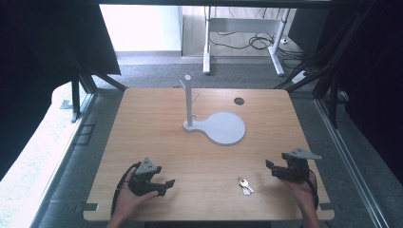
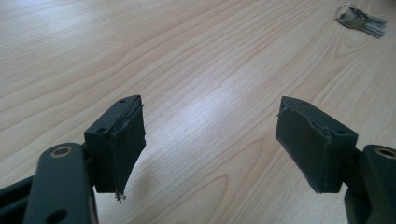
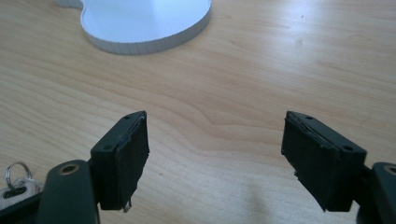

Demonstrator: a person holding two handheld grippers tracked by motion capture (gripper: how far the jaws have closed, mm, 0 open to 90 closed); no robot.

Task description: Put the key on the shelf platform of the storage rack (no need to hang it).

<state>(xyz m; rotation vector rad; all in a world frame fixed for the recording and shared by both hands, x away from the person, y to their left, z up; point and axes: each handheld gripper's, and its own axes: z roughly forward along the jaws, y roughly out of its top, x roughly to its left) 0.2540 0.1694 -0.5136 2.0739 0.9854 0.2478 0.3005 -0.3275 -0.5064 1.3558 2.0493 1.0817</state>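
Note:
A small bunch of keys point(image 1: 245, 186) on a ring lies on the wooden table near its front edge, between my two hands. They also show far off at the top right of the left gripper view as keys point(image 2: 362, 21) and at the bottom left of the right gripper view as keys point(image 3: 14, 186). A white stand point(image 1: 216, 126) with an upright peg post and a round base sits mid-table; its base point(image 3: 144, 23) appears in the right gripper view. My left gripper point(image 1: 166, 185) point(image 2: 212, 149) rests at the front left, open and empty. My right gripper point(image 1: 272, 167) point(image 3: 215, 158) is at the front right, open and empty.
The wooden table point(image 1: 157, 142) has a round cable hole point(image 1: 239, 100) at the back right. Beyond the far edge stand white desk legs point(image 1: 207, 52) and loose cables point(image 1: 256, 42) on the floor. Dark frame struts point(image 1: 76, 95) flank both sides.

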